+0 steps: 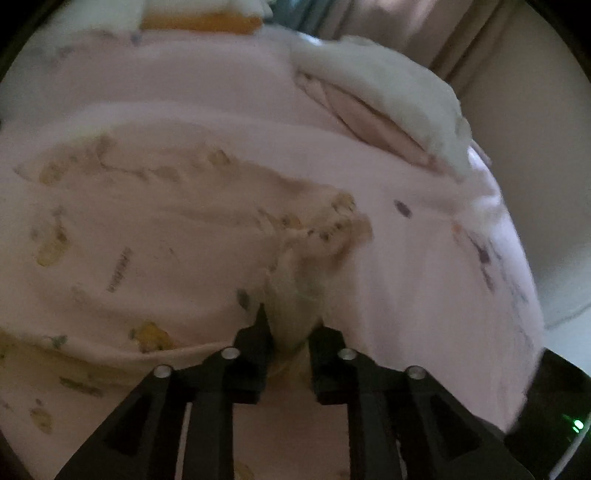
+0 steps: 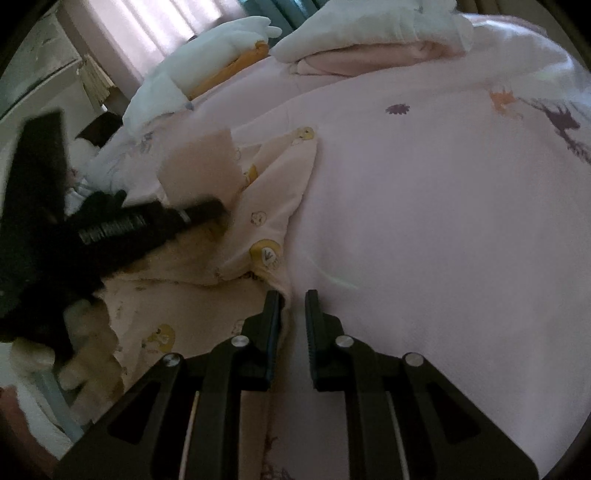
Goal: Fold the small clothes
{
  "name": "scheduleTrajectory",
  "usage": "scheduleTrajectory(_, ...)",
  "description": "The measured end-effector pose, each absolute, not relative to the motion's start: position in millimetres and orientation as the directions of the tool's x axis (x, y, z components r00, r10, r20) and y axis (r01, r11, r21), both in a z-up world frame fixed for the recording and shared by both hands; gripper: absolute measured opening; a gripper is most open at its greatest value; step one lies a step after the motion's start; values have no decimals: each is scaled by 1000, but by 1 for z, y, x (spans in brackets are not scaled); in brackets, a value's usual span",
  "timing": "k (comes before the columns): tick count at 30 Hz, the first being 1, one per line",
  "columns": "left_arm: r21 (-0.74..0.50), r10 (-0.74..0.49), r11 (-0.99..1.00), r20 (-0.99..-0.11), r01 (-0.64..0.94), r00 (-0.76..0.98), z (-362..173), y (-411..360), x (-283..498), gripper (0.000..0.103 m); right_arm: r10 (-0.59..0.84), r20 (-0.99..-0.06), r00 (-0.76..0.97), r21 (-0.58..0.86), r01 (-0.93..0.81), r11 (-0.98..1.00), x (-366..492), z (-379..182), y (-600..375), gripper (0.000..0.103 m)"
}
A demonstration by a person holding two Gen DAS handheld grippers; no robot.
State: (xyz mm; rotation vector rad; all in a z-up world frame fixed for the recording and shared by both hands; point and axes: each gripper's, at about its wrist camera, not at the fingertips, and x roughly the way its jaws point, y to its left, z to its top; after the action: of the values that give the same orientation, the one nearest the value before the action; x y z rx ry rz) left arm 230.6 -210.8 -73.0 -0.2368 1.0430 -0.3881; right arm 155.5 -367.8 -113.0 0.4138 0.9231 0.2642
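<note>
A small cream garment (image 2: 266,206) printed with yellow cartoon chicks lies rumpled on a bed, on top of a pale pink quilt (image 2: 424,221) dotted with purple and orange animal figures. In the left wrist view the same cloth is bunched into a ridge (image 1: 317,236) running down to the left hand-held gripper (image 1: 291,325). That gripper points steeply down; its jaws stand narrowly apart with a fold of the garment between them, and whether the pads press on it cannot be told. The right hand-held gripper (image 2: 291,295) also slants down at the garment's hem, jaws at a narrow gap; the cloth edge lies against the left finger (image 2: 273,314), and a grip cannot be confirmed. Behind, white pillows (image 2: 369,29) and a folded pink blanket (image 2: 369,59) rest near the head of the bed.
</note>
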Motion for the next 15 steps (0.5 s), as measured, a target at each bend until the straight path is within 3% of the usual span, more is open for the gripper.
scheduleTrajectory(3,-428,-493,870,-746,245,447,-51,-205,225,26,415,-706,574,482,-41,875,155,-114,-371,13)
scheduleTrajectory(5,-504,-582,813,-694,292,424,-33,-200,220,51,419,-704,573,487,-39,872,154,-115,-371,13)
scheduleTrajectory(6,-540,-626,780,-665,316,408,-26,-199,217,55,417,-705,573,485,-39,874,153,-114,-371,13)
scheduleTrajectory(8,-589,-683,730,-624,346,378,-15,-196,211,57,411,-708,574,476,-42,879,152,-114,-368,14)
scheduleTrajectory(10,-560,-661,750,-629,352,408,-8,-197,208,57,410,-709,574,472,-46,880,152,-113,-368,15)
scheduleTrajectory(13,-468,-561,827,-670,310,486,-15,-199,211,57,411,-708,574,473,-47,880,151,-113,-369,15)
scheduleTrajectory(15,-507,-570,821,-717,263,401,-41,-199,224,57,412,-708,574,473,-47,880,151,-113,-370,15)
